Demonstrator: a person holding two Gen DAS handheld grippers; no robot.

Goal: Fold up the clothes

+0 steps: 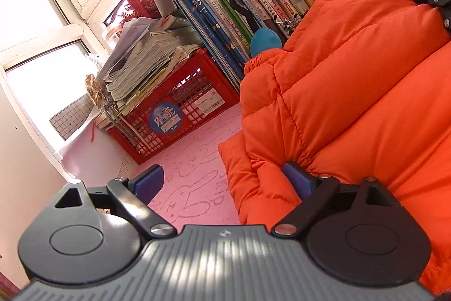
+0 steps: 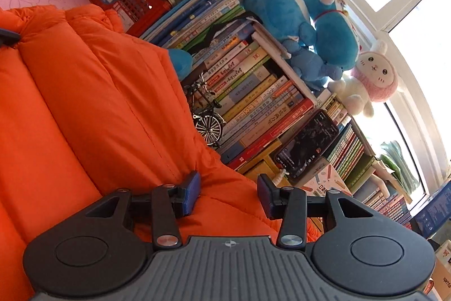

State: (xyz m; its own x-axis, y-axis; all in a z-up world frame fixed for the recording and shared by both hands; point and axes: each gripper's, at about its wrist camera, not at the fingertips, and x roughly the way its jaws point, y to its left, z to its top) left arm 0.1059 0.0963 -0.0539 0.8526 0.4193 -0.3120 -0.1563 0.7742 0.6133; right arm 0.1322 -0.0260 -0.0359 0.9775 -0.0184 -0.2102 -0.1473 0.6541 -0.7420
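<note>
One orange jacket | two claws, left, right, seemingly spread

orange jacket cut off right, left gripper right pad half buried

Left gripper: ribbed grey body, two round black discs, black linkage arms with silver screws, blue pads. Right gripper, same build: small cross-in-circle mark at twelve o'clock on the grey plate, blue pads.
</note>
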